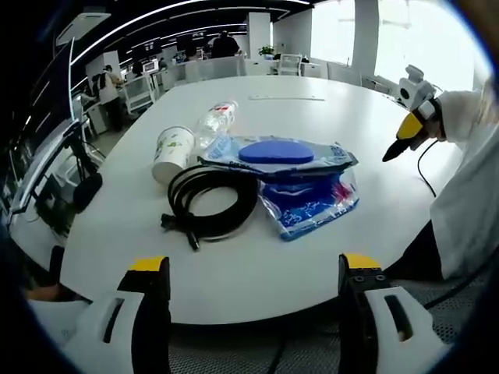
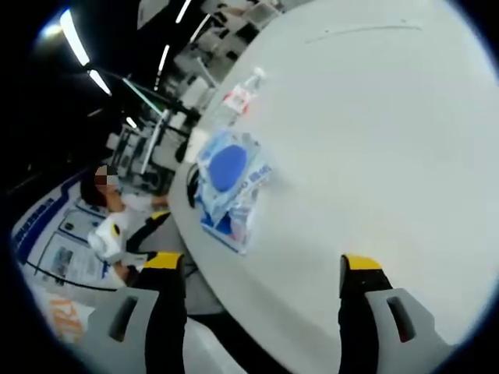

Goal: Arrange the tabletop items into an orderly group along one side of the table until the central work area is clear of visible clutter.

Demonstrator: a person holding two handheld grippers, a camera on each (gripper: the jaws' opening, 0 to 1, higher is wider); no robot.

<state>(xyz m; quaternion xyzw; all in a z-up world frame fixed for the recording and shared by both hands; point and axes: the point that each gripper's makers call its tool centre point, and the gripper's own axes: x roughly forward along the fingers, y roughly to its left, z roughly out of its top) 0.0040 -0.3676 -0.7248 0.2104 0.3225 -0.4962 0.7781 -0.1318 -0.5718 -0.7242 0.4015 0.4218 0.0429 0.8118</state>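
Observation:
On the white table (image 1: 343, 125) lie a coiled black cable (image 1: 209, 204), a paper cup (image 1: 171, 153) on its side, a clear plastic bottle (image 1: 216, 121) and blue plastic packs (image 1: 300, 183) topped by a blue oval lid. My left gripper (image 1: 253, 273) stands open below the table's near edge, apart from all of them. The other gripper (image 1: 409, 132), yellow-tipped, hovers over the table's right side in the left gripper view. In the right gripper view my right gripper (image 2: 261, 269) is open above the table (image 2: 374, 140), with the blue packs (image 2: 230, 183) and bottle (image 2: 242, 95) to its left.
A person's white sleeve (image 1: 468, 195) hangs at the right of the left gripper view. Office chairs and desks (image 1: 195, 70) stand beyond the table. A seated person (image 2: 117, 226) shows past the table edge in the right gripper view.

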